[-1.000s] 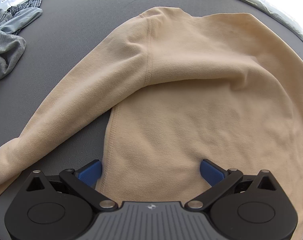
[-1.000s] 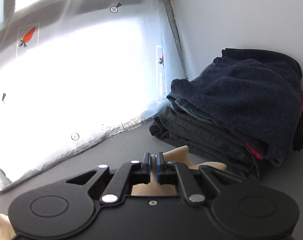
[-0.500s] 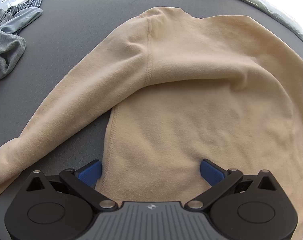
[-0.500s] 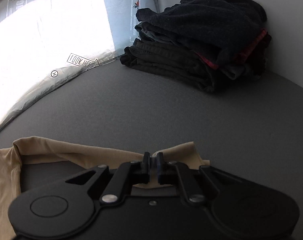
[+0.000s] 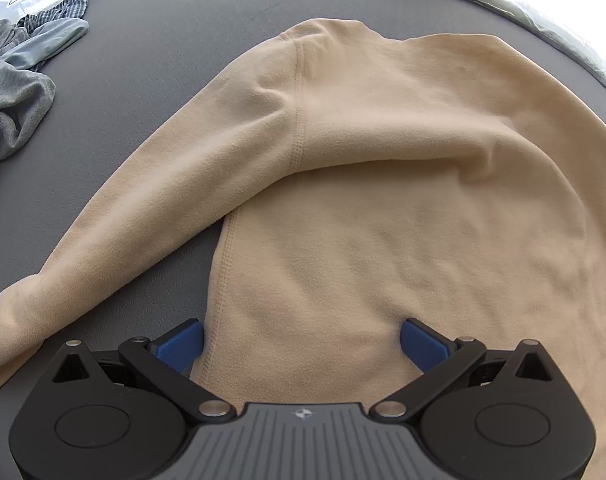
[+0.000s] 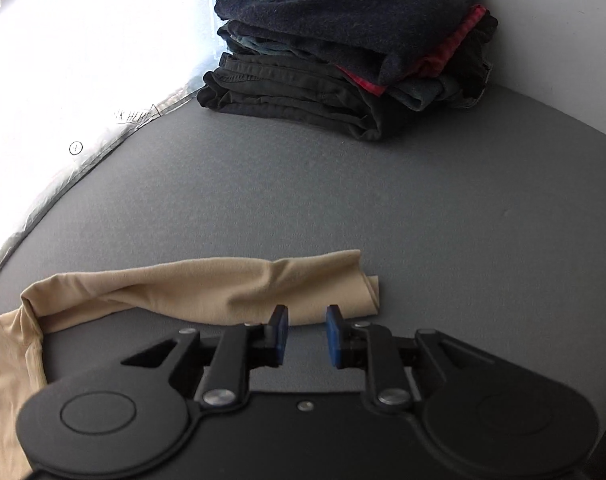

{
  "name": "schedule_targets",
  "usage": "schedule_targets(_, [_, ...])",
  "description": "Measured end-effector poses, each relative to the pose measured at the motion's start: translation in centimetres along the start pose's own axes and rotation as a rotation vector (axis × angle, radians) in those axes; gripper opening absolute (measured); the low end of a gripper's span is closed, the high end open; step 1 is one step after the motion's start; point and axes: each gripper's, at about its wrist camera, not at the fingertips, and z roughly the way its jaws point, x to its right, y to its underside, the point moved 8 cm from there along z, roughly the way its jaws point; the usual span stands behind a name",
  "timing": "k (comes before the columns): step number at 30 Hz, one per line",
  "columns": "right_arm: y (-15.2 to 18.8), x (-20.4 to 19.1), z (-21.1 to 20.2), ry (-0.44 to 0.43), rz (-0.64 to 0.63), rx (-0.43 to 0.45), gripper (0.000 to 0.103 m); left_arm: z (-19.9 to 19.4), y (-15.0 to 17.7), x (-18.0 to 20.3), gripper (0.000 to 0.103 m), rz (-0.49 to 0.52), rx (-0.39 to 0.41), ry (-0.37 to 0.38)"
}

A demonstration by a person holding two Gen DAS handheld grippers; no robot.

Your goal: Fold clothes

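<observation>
beige fleece sweater (image 5: 383, 220) | flat on grey surface | sleeves spread outward

Your left gripper (image 5: 302, 344) has a ribbed grey centre plate with a small emblem, black linkage arms on silver pivot screws and round black side housings. Your right gripper (image 6: 305, 334) is all black, with blue-padded fingers (image 6: 334, 335).

Daylight totally blows out the plastic sheet (image 6: 63, 60) top left in the right view; soft shadows, sharp focus, heavy fisheye bending at the edges.
</observation>
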Motion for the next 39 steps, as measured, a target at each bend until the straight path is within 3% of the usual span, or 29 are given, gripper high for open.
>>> schedule_targets(2, [-0.8,-0.2,0.5,-0.019,0.089,-0.019,0.036,-0.5,1.2,0.1,0.103,-0.002,-0.001,-0.001])
schedule_targets(6, [-1.7,-0.1,2.2,-0.033,0.308,-0.084,0.038,1.0,-0.3,0.5,0.103,-0.002,0.006,-0.001])
schedule_targets(8, [-1.9,0.0,3.0,0.003,0.385,-0.100,0.044,1.3,-0.5,0.6,0.103,-0.002,0.009,-0.001])
schedule_targets(13, [-2.4,0.5,4.6,0.080,0.462,-0.147,0.044,1.3,-0.5,0.7,0.103,-0.002,0.011,-0.001])
schedule_targets(23, [-2.8,3.6,6.3,0.058,0.846,-0.249,0.045,3.3,-1.9,1.3,0.103,-0.002,0.009,0.000])
schedule_targets(29, [-2.8,4.0,6.9,0.102,0.819,-0.290,0.010,3.4,-1.9,1.3,0.103,-0.004,0.014,-0.001])
schedule_targets(33, [-2.5,3.8,6.6,0.095,0.806,-0.286,0.010,3.4,-1.8,1.4,0.103,-0.003,0.018,-0.001])
schedule_targets(34, [-2.5,3.4,6.4,0.092,0.782,-0.278,0.013,3.4,-1.8,1.4,0.103,-0.003,0.018,-0.001])
schedule_targets(39, [-3.4,0.3,6.0,0.063,0.597,-0.218,0.010,3.3,-1.8,1.4,0.103,-0.011,-0.002,-0.002])
